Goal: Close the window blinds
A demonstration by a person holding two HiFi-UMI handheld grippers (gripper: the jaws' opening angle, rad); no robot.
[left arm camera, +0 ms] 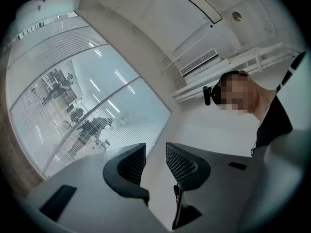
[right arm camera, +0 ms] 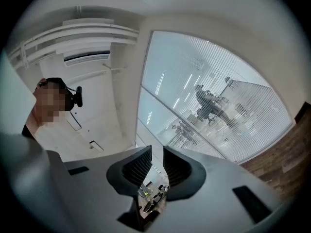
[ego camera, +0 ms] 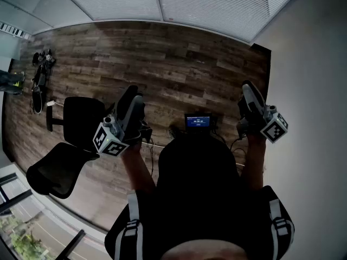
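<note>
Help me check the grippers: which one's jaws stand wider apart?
The left gripper: a clear gap with nothing in it. The right gripper shows only a narrow slit.

Bare wood floor [ego camera: 179, 58] open ahead up to the window blinds [ego camera: 211, 4], black office chair [ego camera: 70, 145] crowding the left, white wall [ego camera: 309, 64] close along the right

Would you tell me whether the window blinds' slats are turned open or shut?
Open, at least partly: the window blinds hang lowered, yet furniture behind them shows through the gaps between slats.
</note>
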